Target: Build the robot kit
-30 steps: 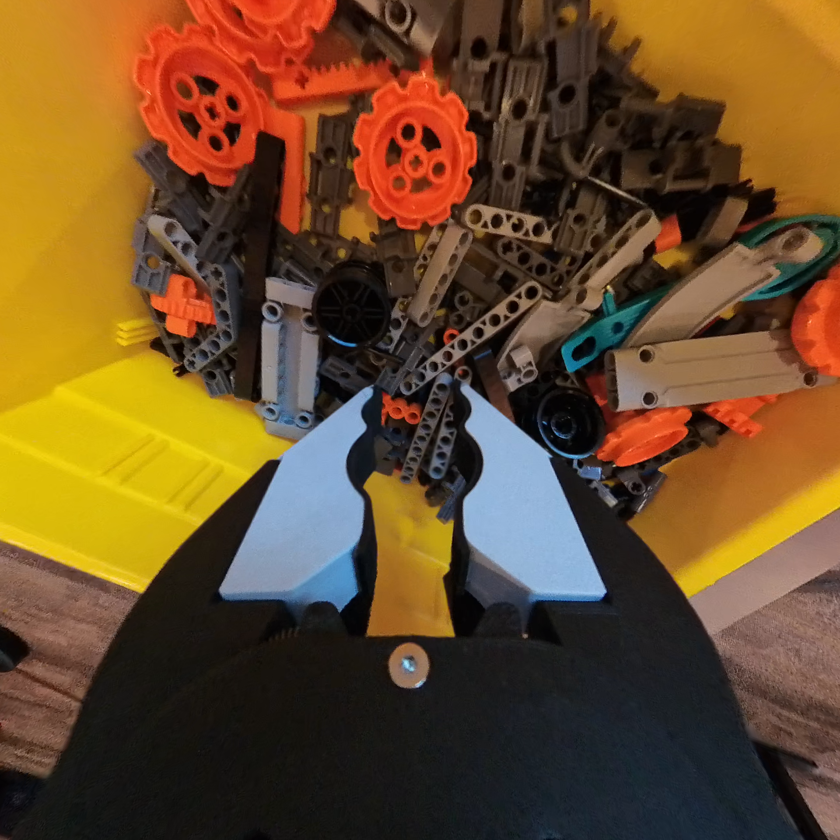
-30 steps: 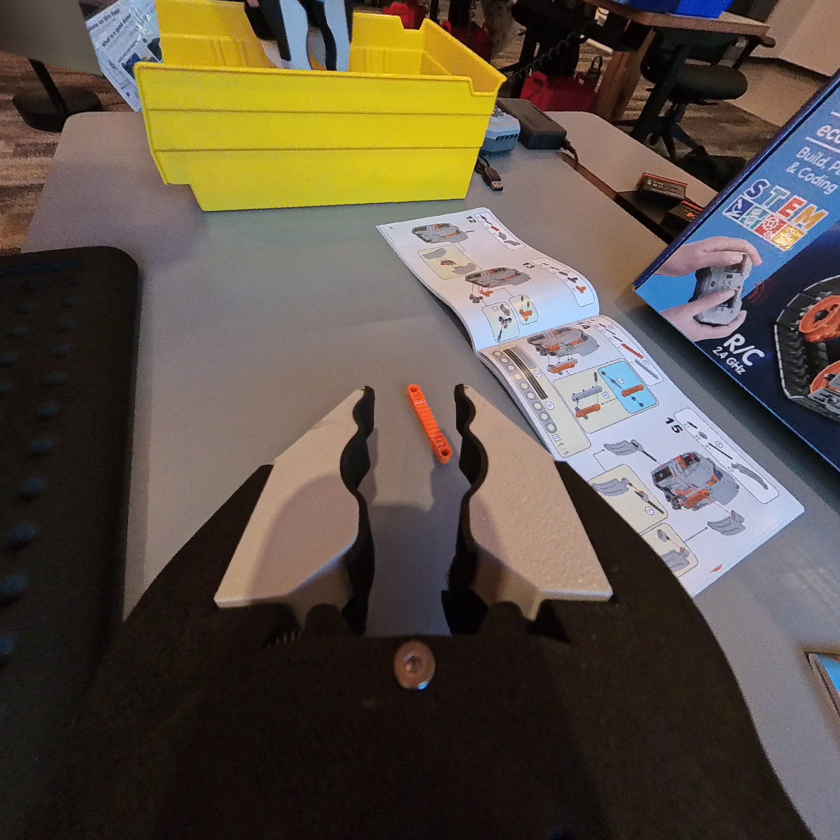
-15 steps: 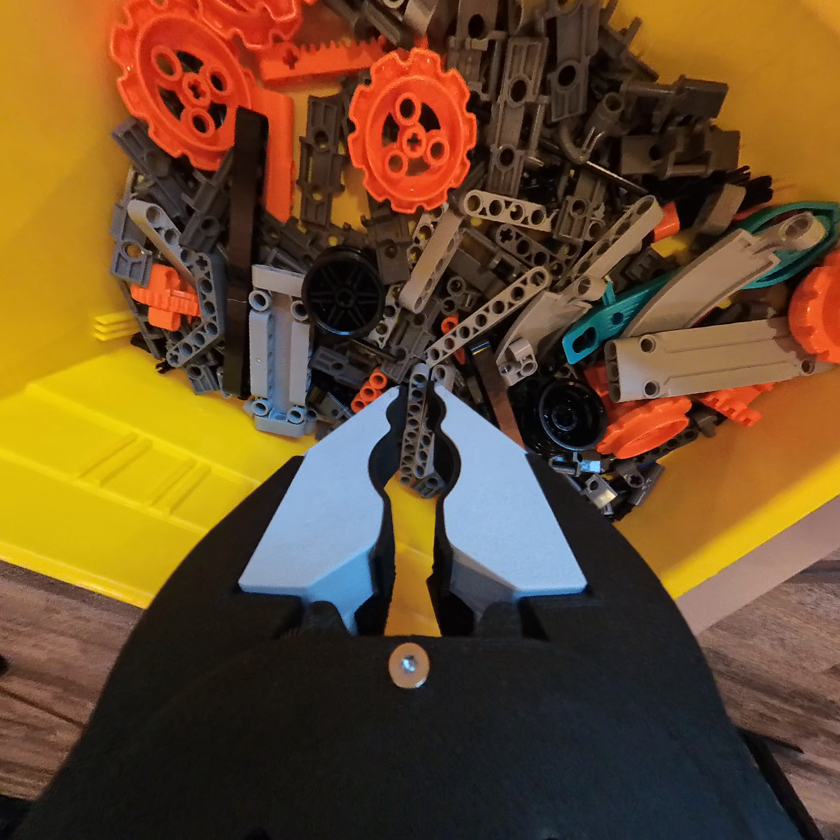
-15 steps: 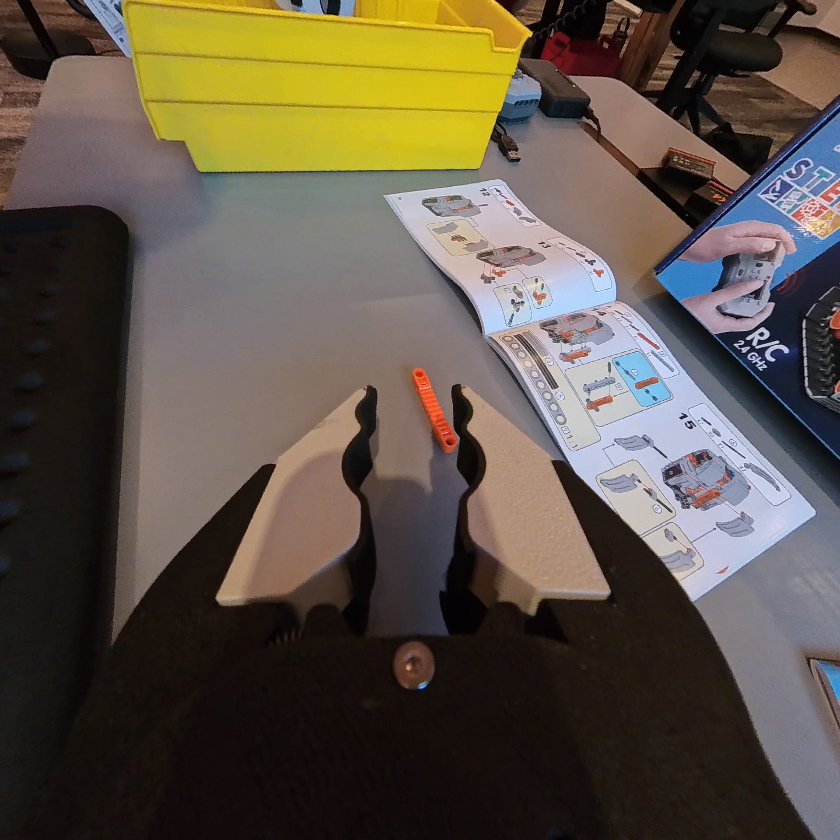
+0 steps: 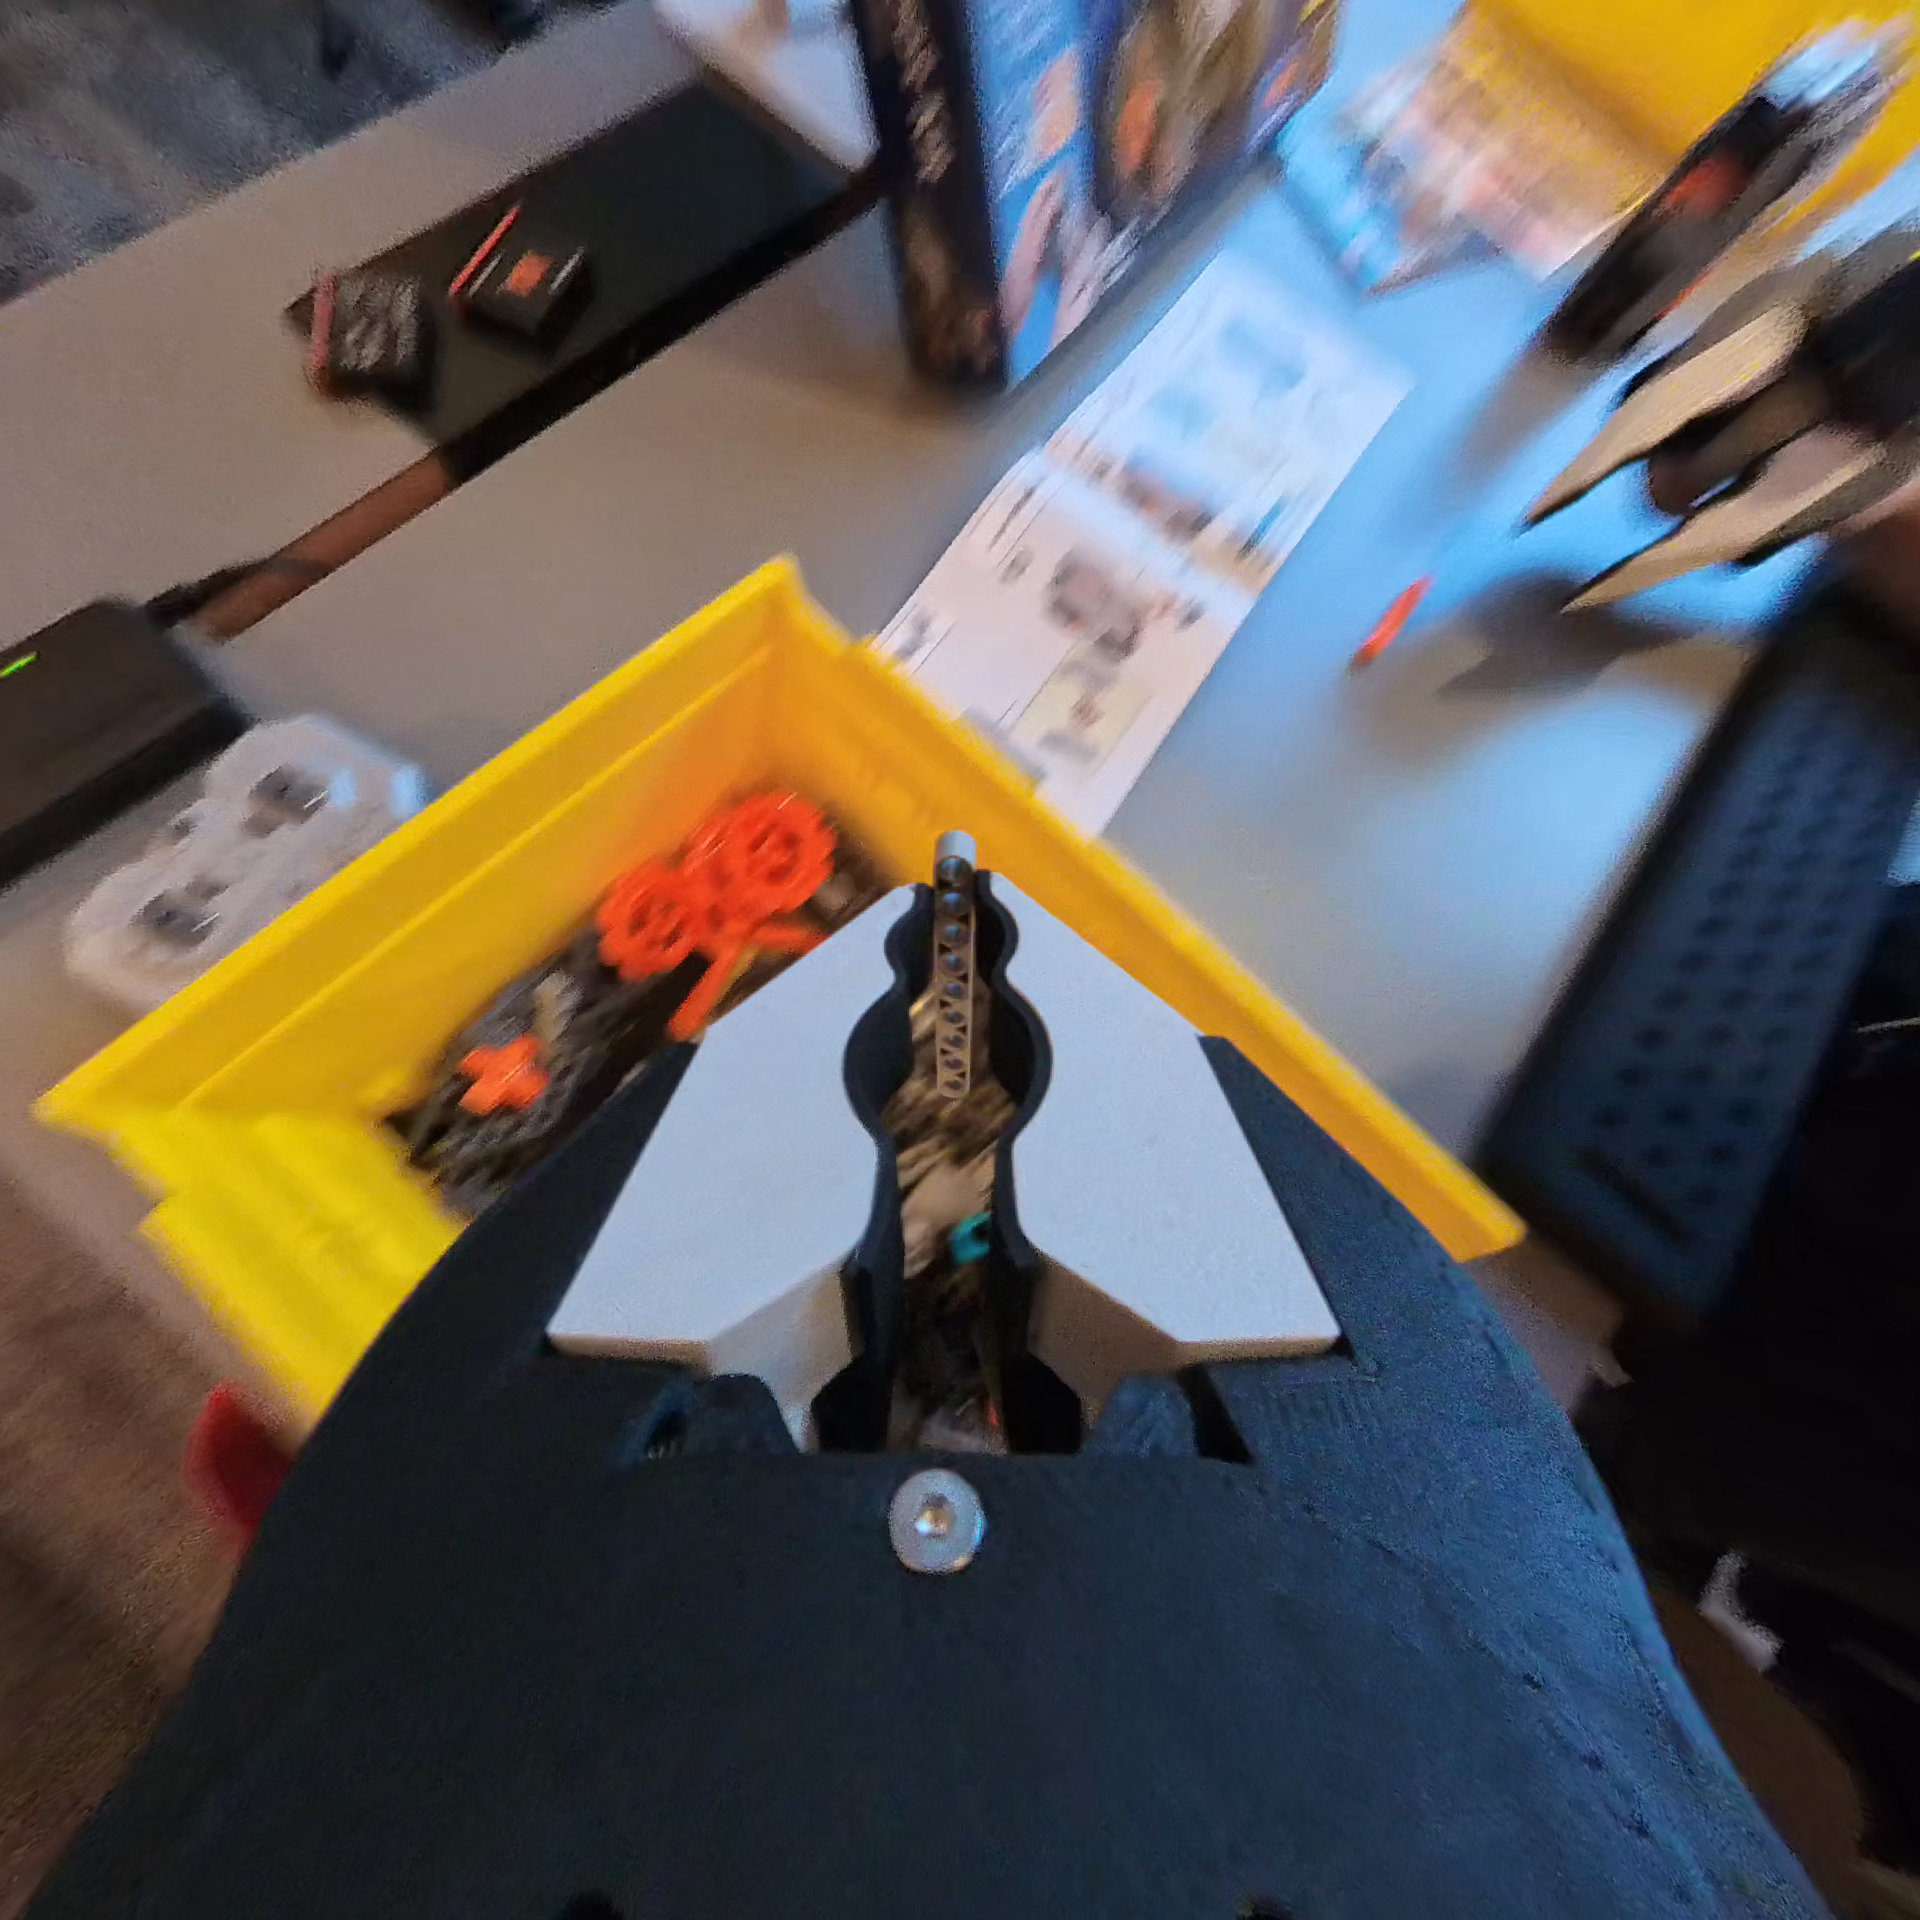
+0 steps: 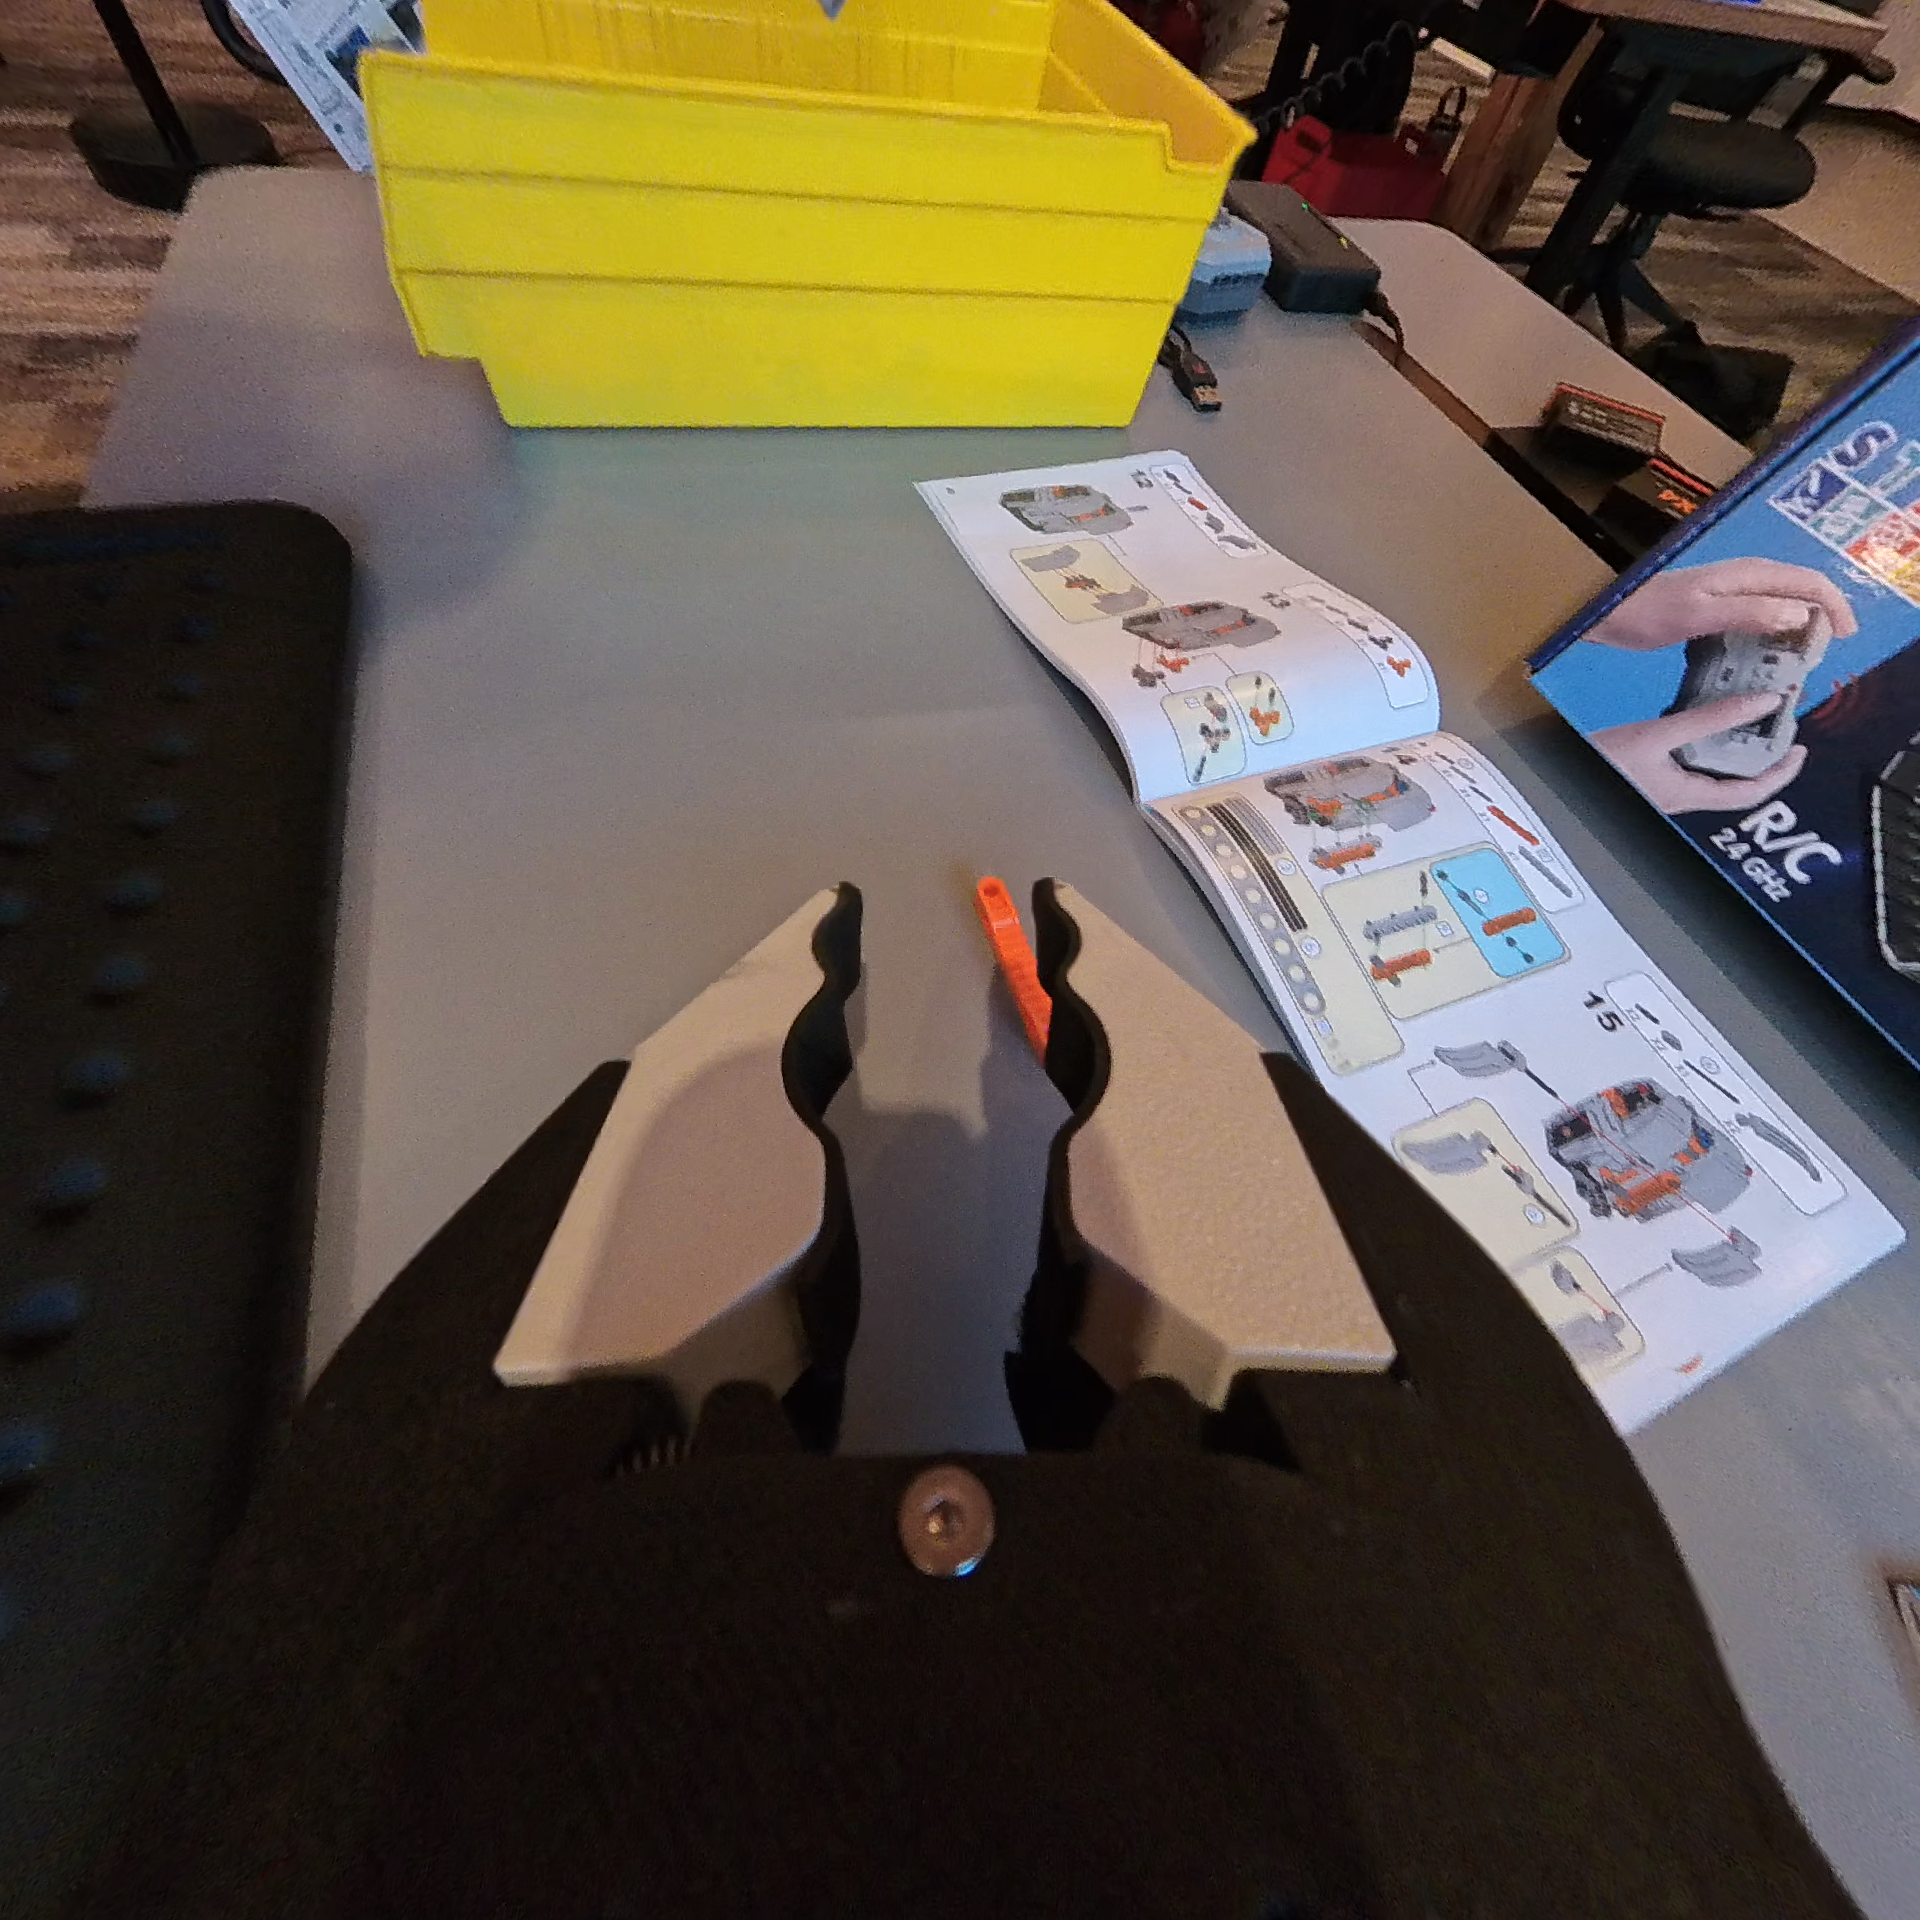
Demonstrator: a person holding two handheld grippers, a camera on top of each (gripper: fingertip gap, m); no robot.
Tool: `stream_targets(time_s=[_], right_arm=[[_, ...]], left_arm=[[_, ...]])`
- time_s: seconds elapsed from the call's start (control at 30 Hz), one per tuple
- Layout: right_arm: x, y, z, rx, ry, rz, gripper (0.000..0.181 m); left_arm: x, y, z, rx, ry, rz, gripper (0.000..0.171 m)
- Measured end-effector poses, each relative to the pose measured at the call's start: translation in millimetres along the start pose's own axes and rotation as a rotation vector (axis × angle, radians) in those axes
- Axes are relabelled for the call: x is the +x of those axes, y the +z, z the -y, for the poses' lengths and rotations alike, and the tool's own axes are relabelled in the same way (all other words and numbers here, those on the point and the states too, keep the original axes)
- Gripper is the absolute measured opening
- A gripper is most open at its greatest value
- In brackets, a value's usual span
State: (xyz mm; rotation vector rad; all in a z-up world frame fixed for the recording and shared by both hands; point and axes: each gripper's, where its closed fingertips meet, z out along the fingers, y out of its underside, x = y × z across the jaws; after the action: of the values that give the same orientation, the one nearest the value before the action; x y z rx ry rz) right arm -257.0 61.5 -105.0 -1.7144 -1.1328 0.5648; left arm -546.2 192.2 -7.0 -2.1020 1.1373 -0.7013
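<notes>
Left claw (image 5: 948,904) clamped on thin grey perforated plastic beam (image 5: 950,987), lifted above yellow plastic bin (image 5: 1049,821) of orange gears (image 5: 717,894). Right claw (image 6: 948,894) spread wide, empty, low over grey worktop (image 6: 644,675); small orange plastic beam (image 6: 1010,961) touching its 1 o'clock finger; open instruction booklet (image 6: 1382,894) at 2 o'clock.

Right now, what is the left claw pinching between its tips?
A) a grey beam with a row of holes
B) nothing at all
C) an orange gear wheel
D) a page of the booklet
A: the left claw is shut on a thin grey holed beam, lifted above the yellow bin.
</notes>
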Motion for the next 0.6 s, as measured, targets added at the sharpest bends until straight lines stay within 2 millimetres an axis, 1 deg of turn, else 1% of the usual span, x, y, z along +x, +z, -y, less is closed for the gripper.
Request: stream_targets(time_s=[0.07,0.13,0.27,0.33,0.37,0.43,0.53,0.6], right_arm=[[-3.8,5.1,15.0,0.058,0.035,0.03,0.031],[-9.2,11.1,39.0,0.138,0.109,0.09,0.031],[-17.2,17.5,97.7,0.314,0.259,0.204,0.032],[-10.1,17.4,118.9,0.393,0.339,0.215,0.033],[-7.2,15.2,127.0,0.436,0.373,0.232,0.034],[-2.9,8.4,134.1,0.489,0.428,0.268,0.034],[-3.6,-3.6,134.3,0.527,0.468,0.308,0.034],[-3.2,-8.4,132.9,0.538,0.478,0.301,0.033]], left_arm=[[31.2,7.2,26.9,0.099,-0.031,-0.081,0.004],[65.9,20.5,50.8,0.171,-0.058,-0.179,0.004],[135.5,57.1,88.3,0.255,-0.115,-0.388,0.003],[172.2,71.5,102.6,0.279,-0.099,-0.508,0.003],[184.0,79.5,107.6,0.279,-0.091,-0.53,0.004],[203.3,90.9,116.7,0.291,-0.062,-0.565,0.004],[221.4,100.1,127.2,0.325,-0.038,-0.602,0.003],[226.4,105.0,132.1,0.356,-0.043,-0.609,0.003]])
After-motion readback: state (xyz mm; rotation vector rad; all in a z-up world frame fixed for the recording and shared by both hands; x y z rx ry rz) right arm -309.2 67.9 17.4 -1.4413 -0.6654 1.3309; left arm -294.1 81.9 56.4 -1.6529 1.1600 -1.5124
